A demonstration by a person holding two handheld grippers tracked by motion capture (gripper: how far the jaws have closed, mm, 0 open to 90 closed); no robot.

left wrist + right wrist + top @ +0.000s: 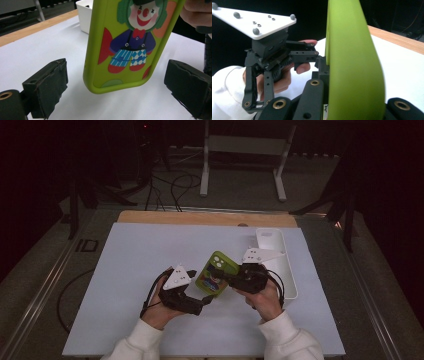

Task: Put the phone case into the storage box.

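Observation:
A lime-green phone case [214, 272] with a clown picture [136, 37] is held up over the table. My right gripper [226, 278] is shut on it; in the right gripper view the case [352, 62] stands edge-on between the jaws of that gripper [355, 110]. My left gripper [204, 301] is open just below and left of the case. In the left gripper view its pads [50, 85] stand wide on either side of the case's lower end without touching it, the gripper [118, 87] centred under that end.
A white rectangular bin [277, 260] sits at the right side of the white table top [150, 250], with a wooden edge [200, 217] behind. The person's right hand [195, 12] shows beside the case, and the left gripper with its plate [254, 22] lies close to the case.

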